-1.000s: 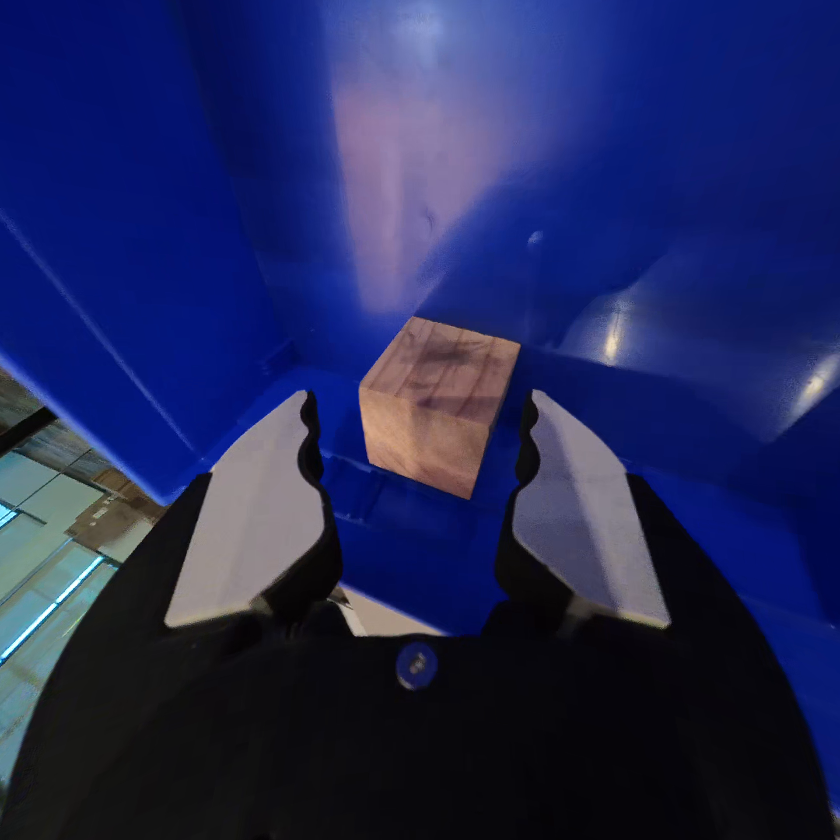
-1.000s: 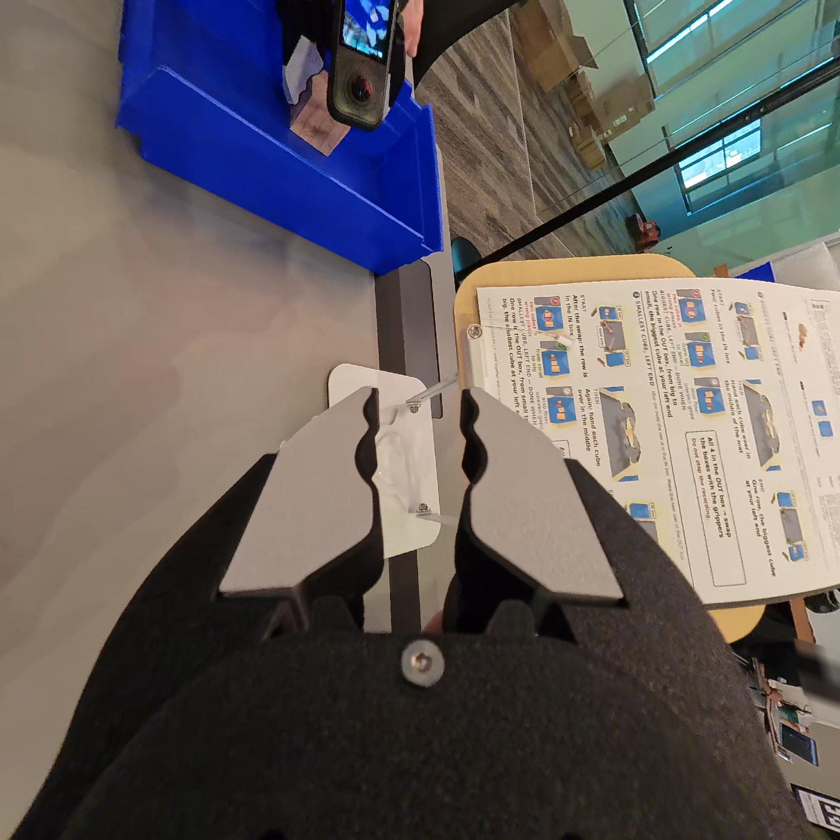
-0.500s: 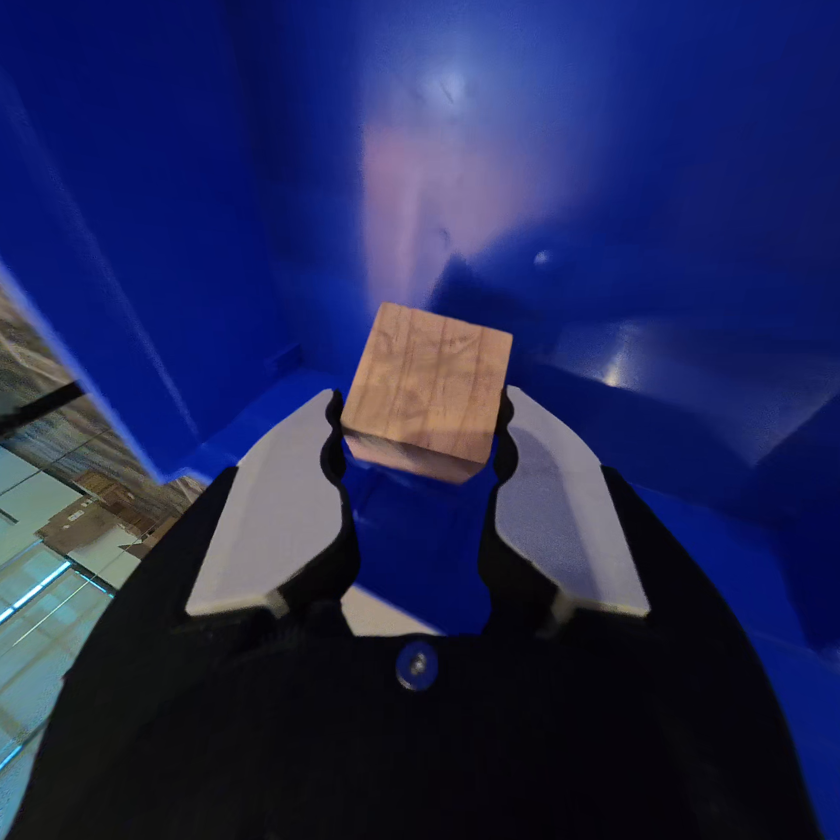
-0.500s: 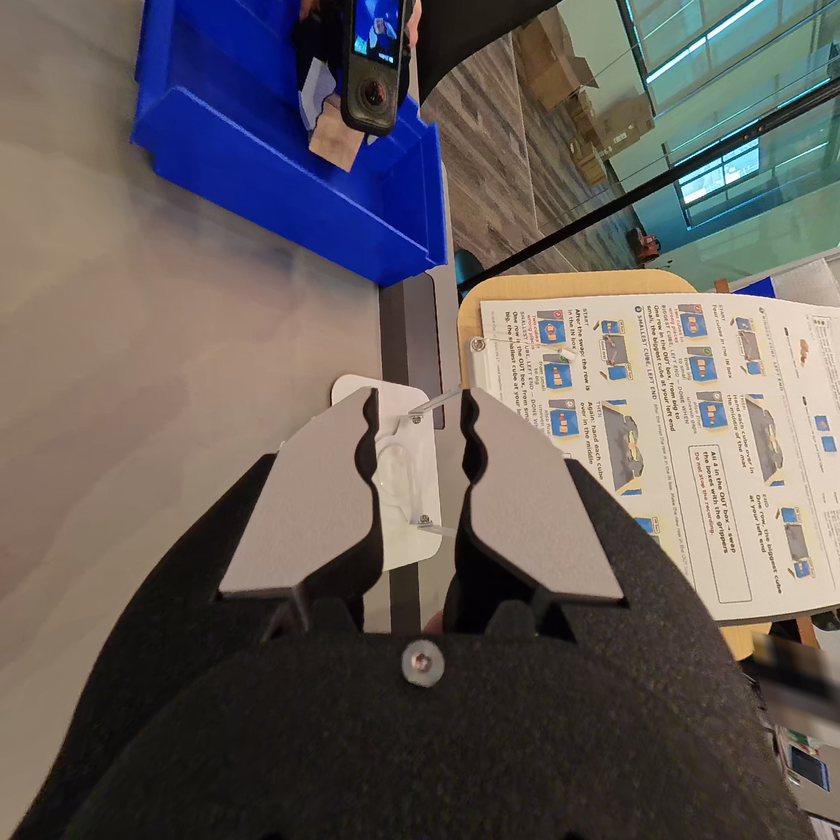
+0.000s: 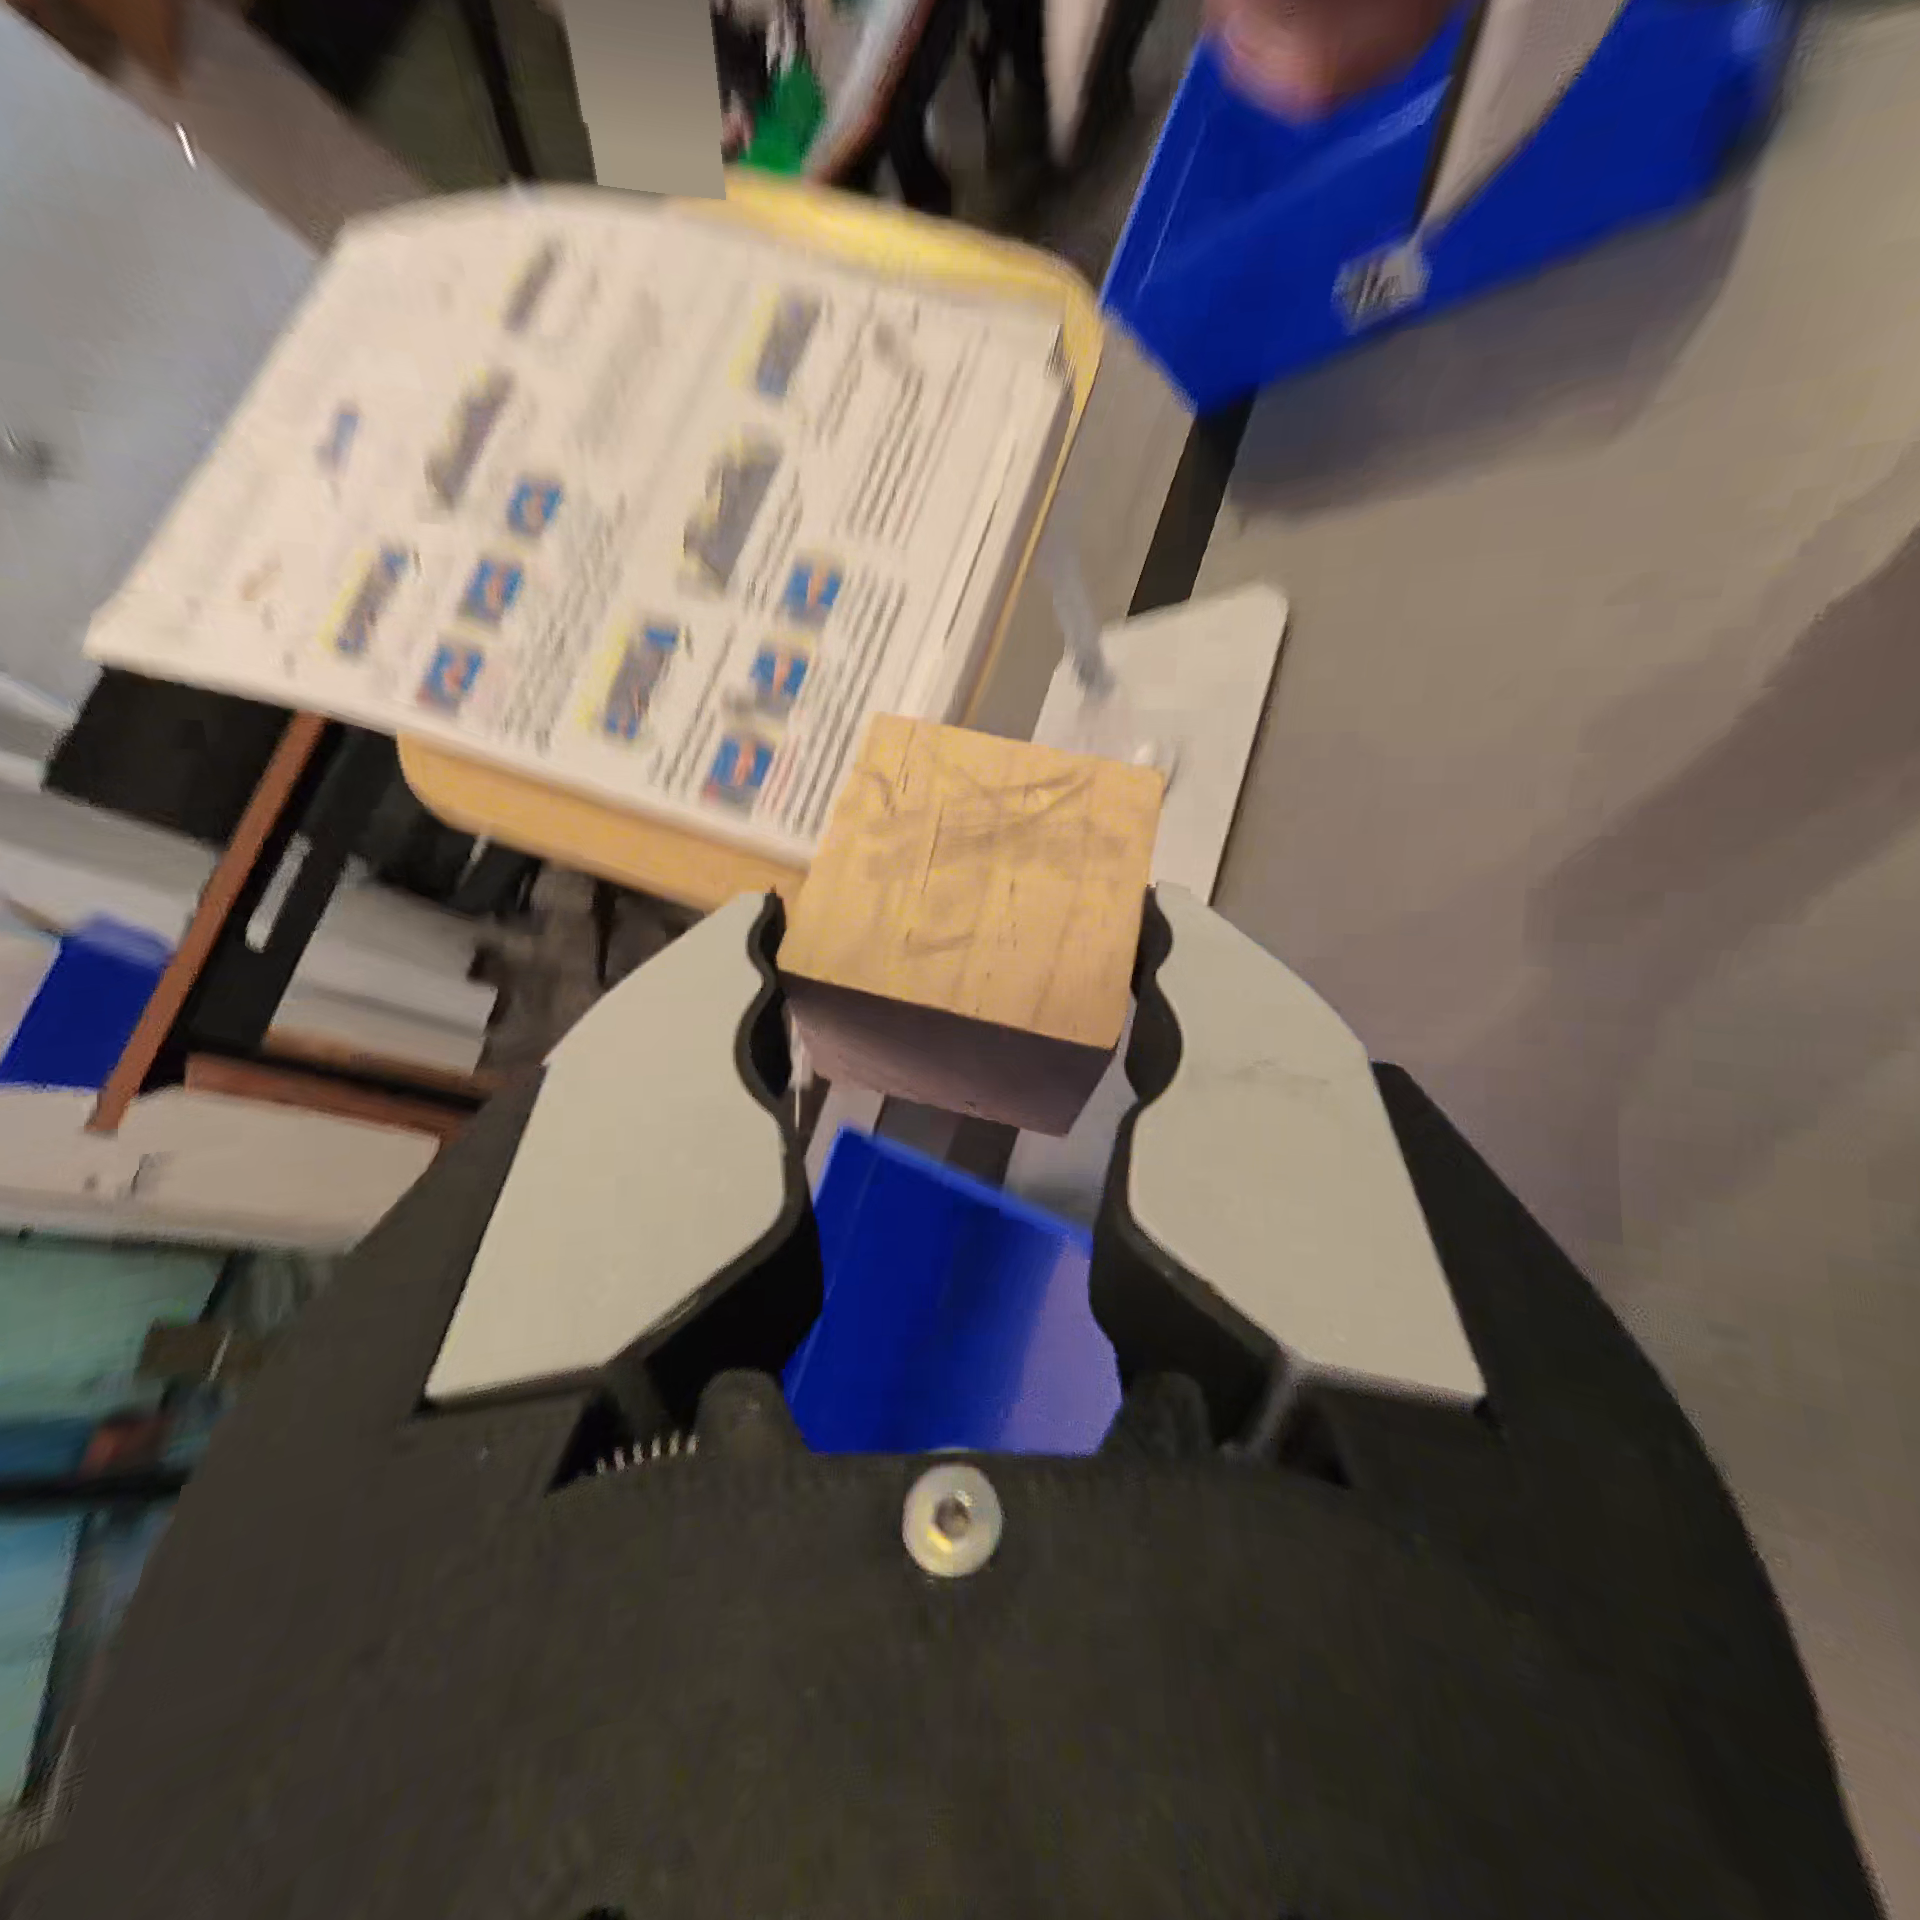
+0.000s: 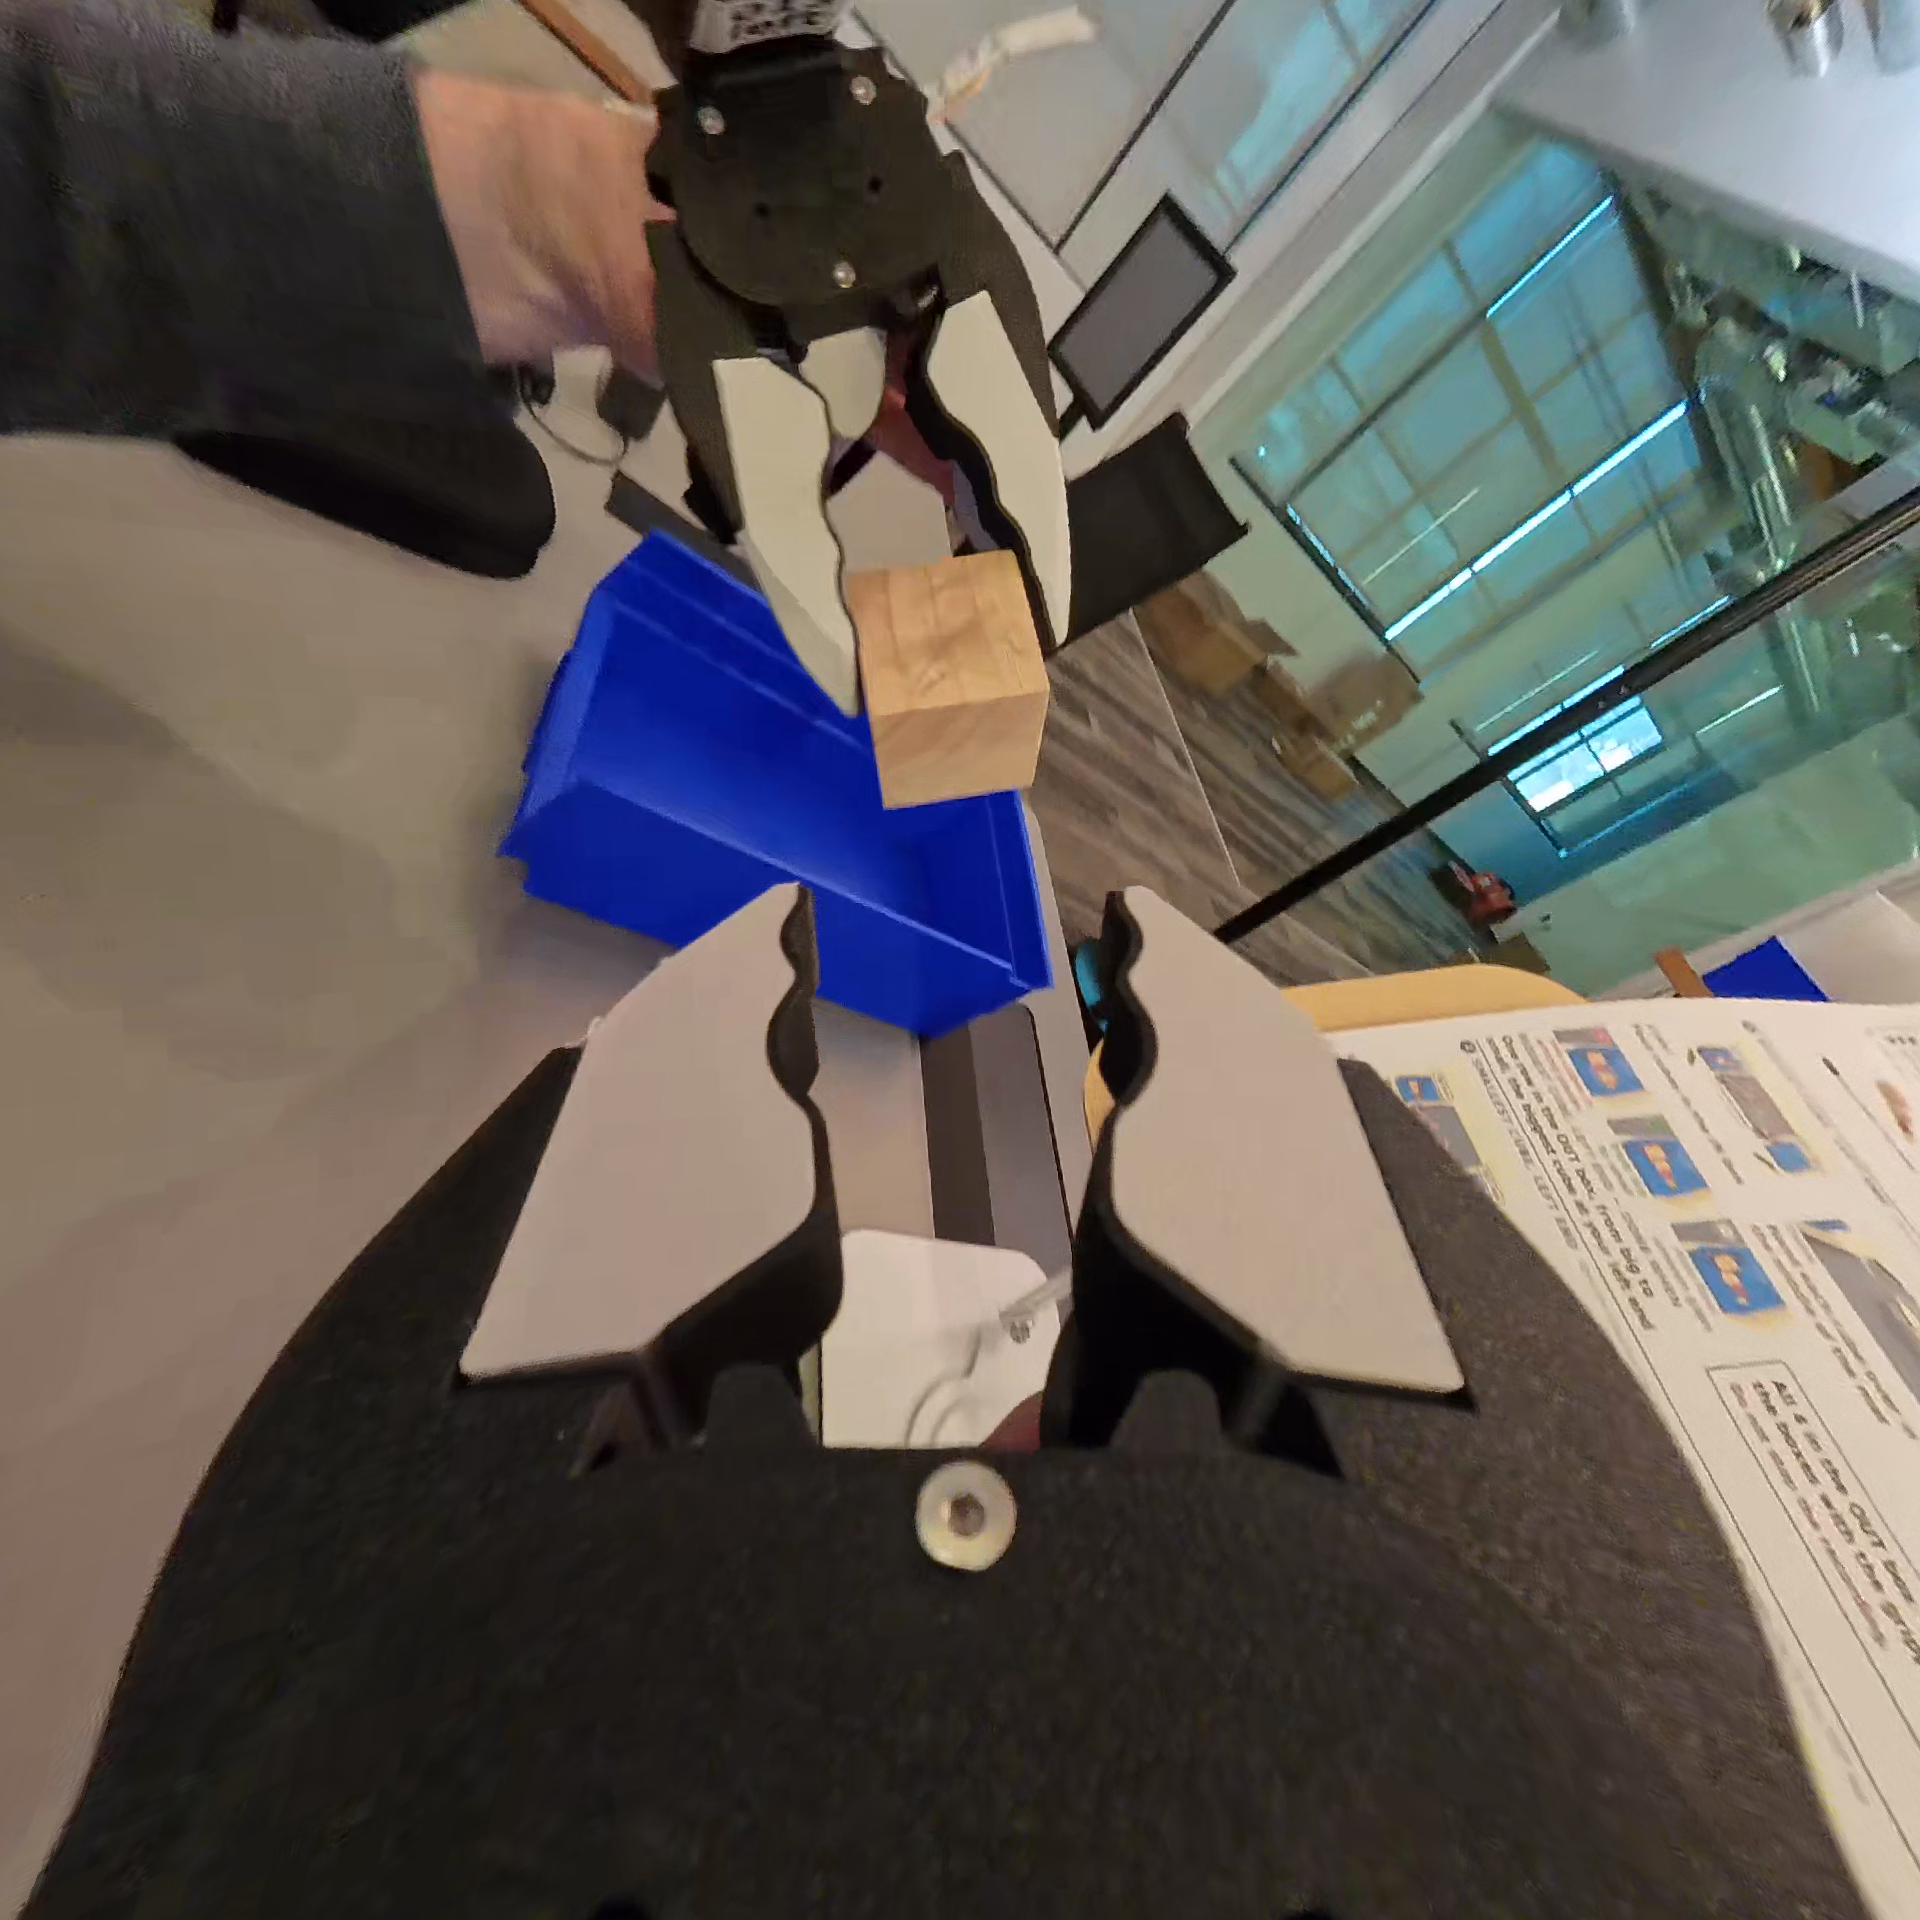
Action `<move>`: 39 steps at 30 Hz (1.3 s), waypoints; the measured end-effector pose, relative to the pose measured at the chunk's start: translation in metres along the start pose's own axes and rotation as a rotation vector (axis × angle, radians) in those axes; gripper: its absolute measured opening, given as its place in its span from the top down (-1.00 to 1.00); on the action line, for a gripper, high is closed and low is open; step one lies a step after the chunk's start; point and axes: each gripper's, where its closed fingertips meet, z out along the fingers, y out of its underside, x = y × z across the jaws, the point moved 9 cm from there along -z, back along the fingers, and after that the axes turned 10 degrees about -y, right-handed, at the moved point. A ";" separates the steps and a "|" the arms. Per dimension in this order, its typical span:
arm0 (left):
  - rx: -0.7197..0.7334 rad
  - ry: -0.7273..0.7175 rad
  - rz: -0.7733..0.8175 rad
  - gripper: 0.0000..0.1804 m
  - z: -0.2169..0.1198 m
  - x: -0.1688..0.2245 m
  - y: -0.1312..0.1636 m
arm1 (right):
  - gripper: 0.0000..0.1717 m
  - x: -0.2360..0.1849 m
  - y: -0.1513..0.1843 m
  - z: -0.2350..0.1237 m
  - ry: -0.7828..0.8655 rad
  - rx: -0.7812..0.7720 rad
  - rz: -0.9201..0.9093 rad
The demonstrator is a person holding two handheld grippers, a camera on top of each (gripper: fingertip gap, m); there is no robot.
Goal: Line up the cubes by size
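On the grey tabletop (image 6: 260, 935), biggest item first: blue bin (image 6: 727, 831) sits near the far edge, interior open toward the right wrist camera. A second blue bin (image 5: 1403, 239) shows at the top right of the left wrist view, heavily blurred.

Printed instruction sheet (image 6: 1662, 1195) lies on a tan wooden board (image 6: 1455, 982) off the table edge; also visible in the left wrist view as the sheet (image 5: 623, 499), motion-blurred. Small white plate (image 6: 935, 1320) with screws sits on the table near the edge, partly hidden behind the right gripper's fingers.

Left gripper (image 6: 940, 634) is up in the air above the blue bin, held by a hand (image 6: 540, 218) in a dark sleeve. It's clamped on a wooden cube (image 6: 956, 686): both pads sit against opposite cube faces, cube projects past the fingertips. Same grasp from its own camera: left gripper (image 5: 961, 935), wooden cube (image 5: 977, 904) wedged between the tips, top face lit, near face in shadow. Cube is clear of the bin and the table, not touching either.

Right gripper (image 6: 961, 935) hangs low over the table edge, pointed at the bin and at the left gripper. Jaws partly apart, medium gap, nothing between the pads; table edge and bin corner show through the gap. Well apart from the cube.

Left wrist view is blurred throughout, so fine detail there is unreliable.
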 end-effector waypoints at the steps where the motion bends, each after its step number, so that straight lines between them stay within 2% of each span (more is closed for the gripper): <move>1: 0.057 -0.003 -0.008 0.31 -0.001 0.005 -0.013 | 0.38 0.000 -0.001 0.000 0.003 0.017 -0.003; 4: 0.202 0.042 -0.036 0.31 0.000 0.022 -0.046 | 0.33 -0.002 -0.005 0.001 0.006 0.044 -0.034; 6: 0.247 0.047 -0.027 0.31 0.003 0.030 -0.061 | 0.27 -0.004 -0.005 0.003 0.001 0.031 -0.050; 12: 0.336 0.053 -0.046 0.31 0.011 0.041 -0.085 | 0.20 -0.008 -0.005 0.005 -0.019 0.034 -0.104; 19: 0.399 0.055 -0.095 0.31 0.015 0.044 -0.086 | 0.31 -0.009 -0.007 0.005 -0.004 0.070 -0.136; 33: 0.395 0.068 -0.102 0.31 0.013 0.045 -0.081 | 0.32 -0.009 -0.007 0.008 -0.022 0.061 -0.136; 39: 0.390 0.022 -0.081 0.32 0.005 0.042 -0.085 | 0.32 -0.008 -0.010 0.003 -0.020 0.088 -0.126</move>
